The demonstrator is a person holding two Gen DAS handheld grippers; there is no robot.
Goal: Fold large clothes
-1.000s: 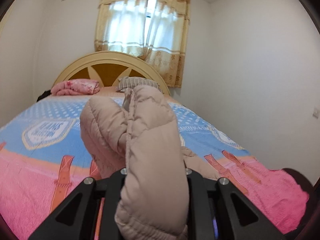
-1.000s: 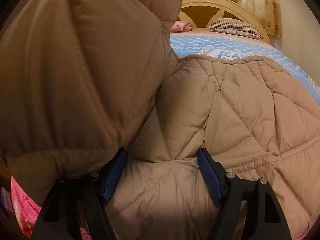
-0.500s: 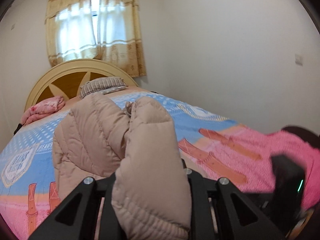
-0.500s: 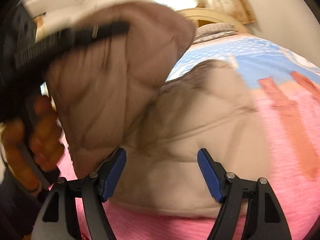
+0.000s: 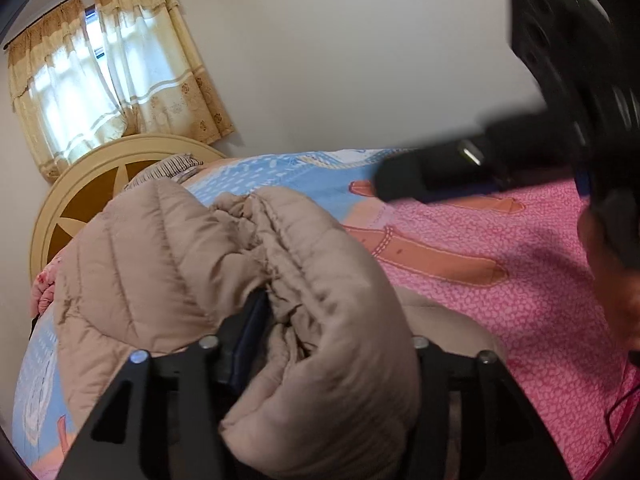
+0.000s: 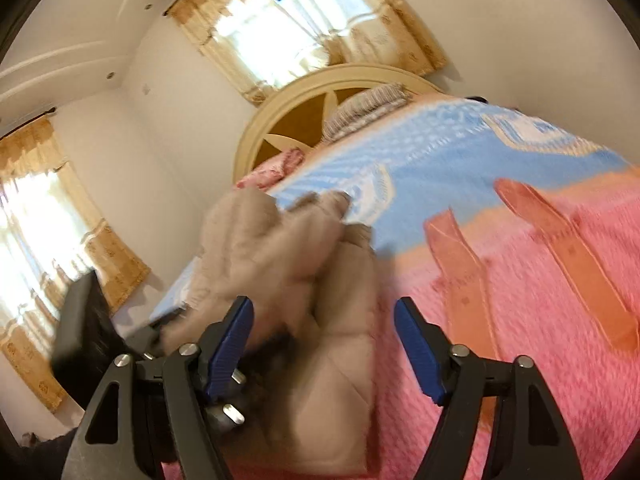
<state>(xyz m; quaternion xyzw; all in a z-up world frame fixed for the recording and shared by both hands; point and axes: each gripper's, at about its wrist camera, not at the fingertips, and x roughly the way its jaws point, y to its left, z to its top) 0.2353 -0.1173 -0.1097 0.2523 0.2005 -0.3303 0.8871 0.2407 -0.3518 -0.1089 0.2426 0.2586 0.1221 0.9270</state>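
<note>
A beige quilted puffer jacket (image 5: 160, 260) lies bunched on the bed. A thick fold of it fills the gap of my left gripper (image 5: 328, 300). The jaws are opening, and the left blue pad (image 5: 248, 336) shows bare beside the fabric. The right pad is hidden under the fold. In the right wrist view the jacket (image 6: 280, 240) lies blurred just beyond my right gripper (image 6: 324, 304). Its jaws are closing, but the blue pads (image 6: 232, 340) stand apart and press on nothing. The left tool (image 6: 80, 320) shows as a dark shape at the left there.
The bed cover (image 5: 500, 300) is pink near me and blue farther off. A cream headboard (image 5: 80, 188) with a striped pillow (image 5: 168, 166) and a pink pillow (image 6: 276, 168) stands at the far end. The right tool (image 5: 420, 176) crosses the upper right, with a hand (image 5: 612, 272) below it.
My left gripper has rolled and sunk toward the bed, and its jaws have widened around the jacket fold. My right gripper has pulled back from the jacket, which now lies lower and smaller ahead.
</note>
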